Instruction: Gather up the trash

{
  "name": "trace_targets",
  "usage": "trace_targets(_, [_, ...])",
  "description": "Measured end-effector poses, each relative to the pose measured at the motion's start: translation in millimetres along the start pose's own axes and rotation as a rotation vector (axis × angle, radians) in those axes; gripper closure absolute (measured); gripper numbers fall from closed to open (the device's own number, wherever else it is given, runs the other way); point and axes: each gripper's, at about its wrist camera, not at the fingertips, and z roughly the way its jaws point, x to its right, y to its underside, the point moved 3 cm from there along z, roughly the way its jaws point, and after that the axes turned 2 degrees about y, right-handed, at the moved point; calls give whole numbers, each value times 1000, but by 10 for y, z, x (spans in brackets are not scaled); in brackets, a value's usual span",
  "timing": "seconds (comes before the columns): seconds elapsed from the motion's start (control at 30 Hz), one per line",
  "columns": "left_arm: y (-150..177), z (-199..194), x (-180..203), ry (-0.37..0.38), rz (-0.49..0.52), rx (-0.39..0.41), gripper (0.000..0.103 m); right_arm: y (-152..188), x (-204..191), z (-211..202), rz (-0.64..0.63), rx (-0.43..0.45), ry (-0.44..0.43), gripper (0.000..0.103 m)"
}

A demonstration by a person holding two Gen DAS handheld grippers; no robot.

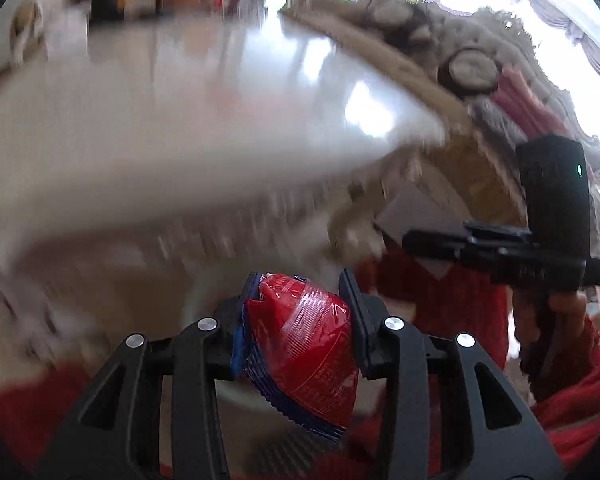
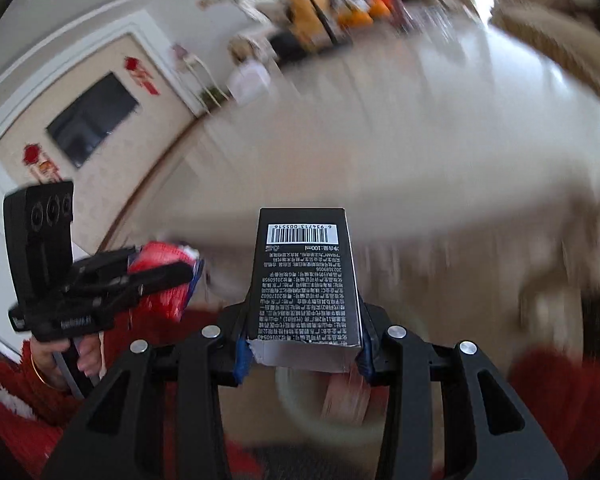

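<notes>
My left gripper [image 1: 298,300] is shut on a crumpled red snack wrapper [image 1: 304,340] with a dark blue edge, held in the air. My right gripper [image 2: 304,320] is shut on a black carton [image 2: 304,276] with white print and a barcode, standing upright between the fingers. The left gripper with the red wrapper [image 2: 162,268] also shows at the left of the right wrist view. The right gripper's black body [image 1: 500,252] shows at the right of the left wrist view, in a hand with a red sleeve. Both views are blurred by motion.
A pale glossy floor [image 1: 220,100] fills both views. A beige ornate sofa [image 1: 460,60] runs along the right. A wall with a dark TV screen [image 2: 92,120] and red decorations is at left. Orange and dark clutter [image 2: 332,12] stands at the far end. A pale round rim [image 2: 300,400] shows below the carton.
</notes>
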Motion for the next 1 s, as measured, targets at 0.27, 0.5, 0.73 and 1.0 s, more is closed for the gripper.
trace_targets(0.27, [545, 1251, -320, -119, -6, -218, 24, 543, 195, 1112, -16, -221, 190, 64])
trace_targets(0.5, [733, 1402, -504, -209, -64, -230, 11, 696, 320, 1428, -57, -269, 308, 18])
trace_targets(0.73, [655, 1201, -635, -237, -145, -162, 9, 734, 472, 1373, 55, -287, 301, 8])
trace_targets(1.0, [350, 771, -608, -281, -193, -41, 9, 622, 358, 1132, 158, -269, 327, 8])
